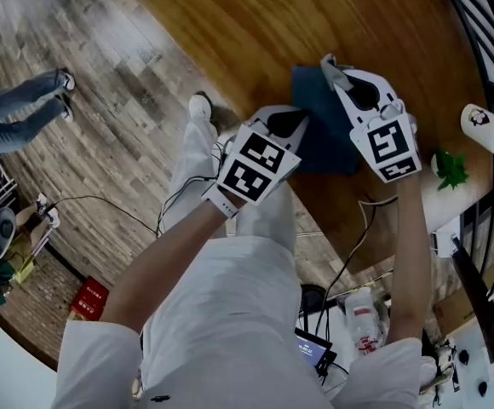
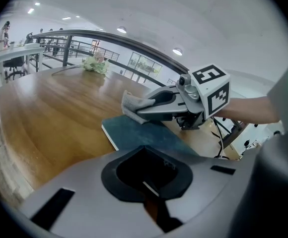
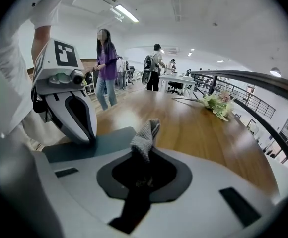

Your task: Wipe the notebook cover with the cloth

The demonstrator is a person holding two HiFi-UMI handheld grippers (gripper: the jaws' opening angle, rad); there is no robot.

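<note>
- Spreading across the head view, the wooden table point(image 1: 255, 24) carries the dark blue notebook point(image 1: 325, 139), which lies flat near the table's edge in front of the person.
- Left gripper point(image 1: 286, 123): the right gripper view shows its tip set down on the notebook. Only its own view shows the jaws drawn together with nothing between them.
- Right gripper point(image 1: 329, 63): it reaches over the notebook's far side, jaws pinched on the cloth.
- Grey cloth point(image 3: 146, 133): it is barely made out from the head view. The left gripper view shows it bunched at the right gripper's tip, against the cover's far edge.
</note>
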